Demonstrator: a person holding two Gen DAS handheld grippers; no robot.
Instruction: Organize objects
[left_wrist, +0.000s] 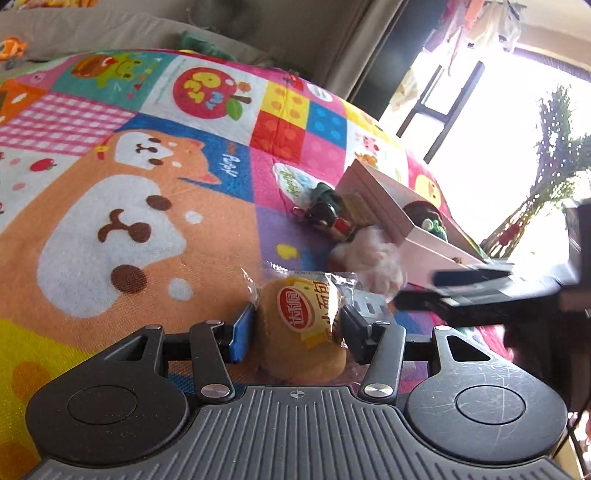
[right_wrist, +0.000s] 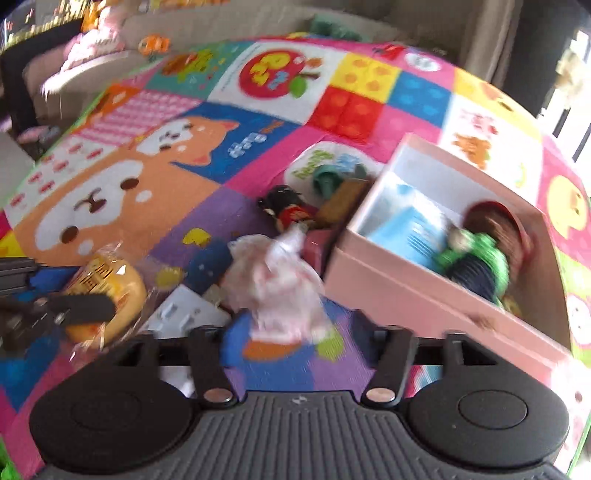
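Yellow-wrapped bread roll (left_wrist: 306, 321) clamped between the two pads of the left gripper (left_wrist: 295, 325), blue pad against its left side, black pad pressing the clear wrapper on its right. Sits low over the patchwork play mat (left_wrist: 110, 229), just in front of a white plastic piece (left_wrist: 369, 306). Seen also from the right wrist view, at far left, as a yellow bun (right_wrist: 110, 291) with a dark finger (right_wrist: 85, 308) across it.

Right gripper (left_wrist: 417, 288): in its own view, fingers blurred and largely hidden behind a crumpled pink-white plastic bag (right_wrist: 280, 280); cannot tell whether parted or closed. In the left view, shows as two dark blurred bars reaching in from the right, near the pink box (left_wrist: 428, 243).

Pink box open, tilted, resting on the mat at right; inside, a blue-white packet (right_wrist: 410, 229), a green and dark knitted toy (right_wrist: 476, 258) and a brown round thing (right_wrist: 495, 221) in the far corner.

Beside the box's left wall: a small doll (right_wrist: 288, 210) with black hair and red body, a green cup-like piece (right_wrist: 325, 181), a brown block (right_wrist: 343, 203). Dark blue rounded object (right_wrist: 207, 266) just left of the bag.
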